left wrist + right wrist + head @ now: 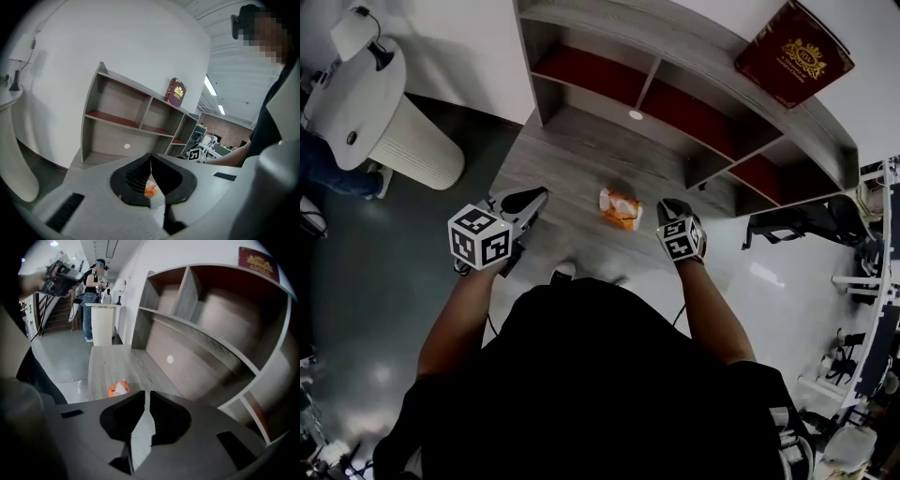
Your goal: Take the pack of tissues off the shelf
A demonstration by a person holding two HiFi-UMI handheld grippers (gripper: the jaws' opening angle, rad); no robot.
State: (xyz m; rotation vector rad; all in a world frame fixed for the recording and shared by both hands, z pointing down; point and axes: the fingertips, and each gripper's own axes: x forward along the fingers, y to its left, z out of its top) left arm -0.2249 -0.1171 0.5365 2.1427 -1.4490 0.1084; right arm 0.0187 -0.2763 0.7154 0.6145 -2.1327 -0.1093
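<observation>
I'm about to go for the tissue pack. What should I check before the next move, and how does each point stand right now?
1. Pack located: the tissue pack lies on the shelf unit's wooden base, in plain view. Ok.
2. Pack free: it lies between the two grippers and touches neither. Ok.
3. Left gripper ready to grasp: its jaws are together with nothing held, too closed to take the pack. Not ok.
4. Right gripper ready to grasp: its jaws are only a narrow slit apart, with nothing between them. Not ok.
5. Way to the pack: nothing lies between either gripper and the pack. Ok.
</observation>
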